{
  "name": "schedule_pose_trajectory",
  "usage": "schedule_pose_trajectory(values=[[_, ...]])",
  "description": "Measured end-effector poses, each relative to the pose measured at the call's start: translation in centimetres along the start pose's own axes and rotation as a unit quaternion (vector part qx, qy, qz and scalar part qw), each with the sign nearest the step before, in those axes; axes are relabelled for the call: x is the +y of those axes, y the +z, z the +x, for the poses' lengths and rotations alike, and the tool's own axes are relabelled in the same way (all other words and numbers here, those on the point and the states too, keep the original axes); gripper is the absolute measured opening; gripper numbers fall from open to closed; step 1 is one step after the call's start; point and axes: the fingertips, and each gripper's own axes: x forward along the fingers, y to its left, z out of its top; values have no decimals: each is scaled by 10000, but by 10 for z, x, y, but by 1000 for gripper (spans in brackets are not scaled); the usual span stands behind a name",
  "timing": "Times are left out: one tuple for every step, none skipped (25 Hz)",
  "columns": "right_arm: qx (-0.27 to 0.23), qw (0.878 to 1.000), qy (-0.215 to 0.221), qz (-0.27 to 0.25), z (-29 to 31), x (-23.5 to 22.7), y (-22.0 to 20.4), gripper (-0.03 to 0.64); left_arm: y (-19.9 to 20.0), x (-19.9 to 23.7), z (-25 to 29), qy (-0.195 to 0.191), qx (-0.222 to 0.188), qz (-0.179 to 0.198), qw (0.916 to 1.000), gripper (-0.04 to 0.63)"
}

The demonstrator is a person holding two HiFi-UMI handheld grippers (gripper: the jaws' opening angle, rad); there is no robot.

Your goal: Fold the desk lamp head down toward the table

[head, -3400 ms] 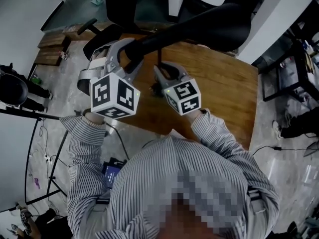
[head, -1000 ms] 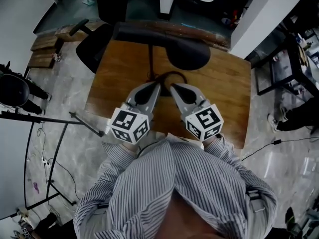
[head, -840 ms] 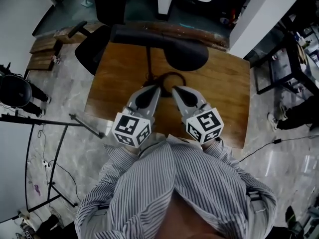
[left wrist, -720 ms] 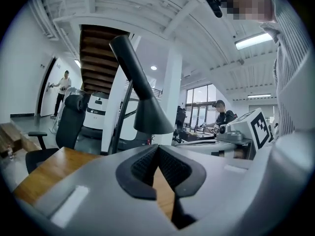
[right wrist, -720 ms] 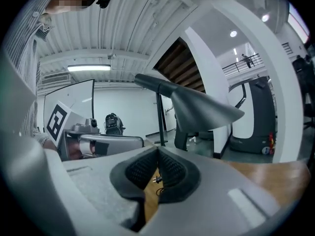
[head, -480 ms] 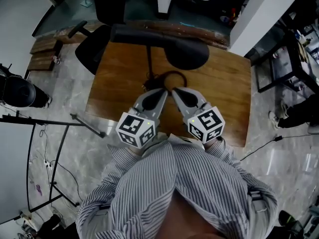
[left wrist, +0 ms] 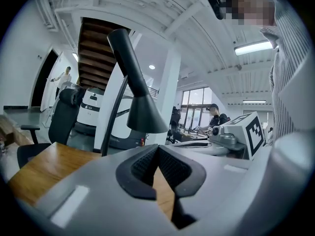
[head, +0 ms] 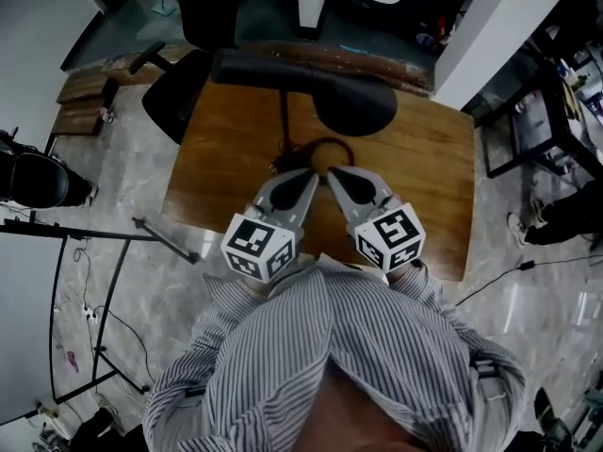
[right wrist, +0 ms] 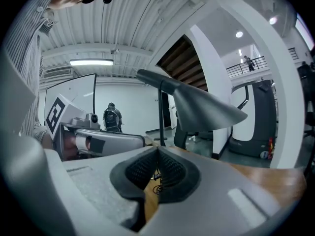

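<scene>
The black desk lamp stands at the back of the wooden table (head: 424, 177). Its long arm (head: 268, 64) lies across the far edge and its cone head (head: 353, 102) hangs over the table, with a thin pole (head: 283, 121) and a looped cord (head: 320, 147) below. My left gripper (head: 306, 172) and right gripper (head: 334, 172) sit side by side near the front edge, short of the cord, both shut and holding nothing. In the left gripper view the lamp head (left wrist: 145, 114) hangs ahead beyond the closed jaws; in the right gripper view the lamp head (right wrist: 206, 107) hangs up and to the right.
A black office chair (head: 174, 88) stands off the table's back-left corner. A dark tripod stand (head: 94, 252) rises from the floor on the left. A black frame (head: 528, 139) stands to the right. People stand far off in the room (right wrist: 111, 117).
A few seconds ago both grippers were raised at the lamp's arm and the head sat higher. Now the head hangs lower over the table. Over the last second the grippers hardly moved.
</scene>
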Motion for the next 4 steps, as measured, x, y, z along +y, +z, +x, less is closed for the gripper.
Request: schedule_pose_trajectory(values=[[8, 10000, -1, -1, 1, 0, 0, 0, 1, 2, 0, 19, -1, 8, 10000, 6], [12, 10000, 3, -3, 2, 0, 0, 0, 1, 4, -1, 38, -1, 9, 10000, 6], [14, 10000, 9, -5, 2, 1, 0, 1, 1, 6, -1, 55, 2, 5, 10000, 6], [15, 10000, 15, -7, 3, 1, 0, 0, 1, 7, -2, 73, 6, 0, 10000, 6]])
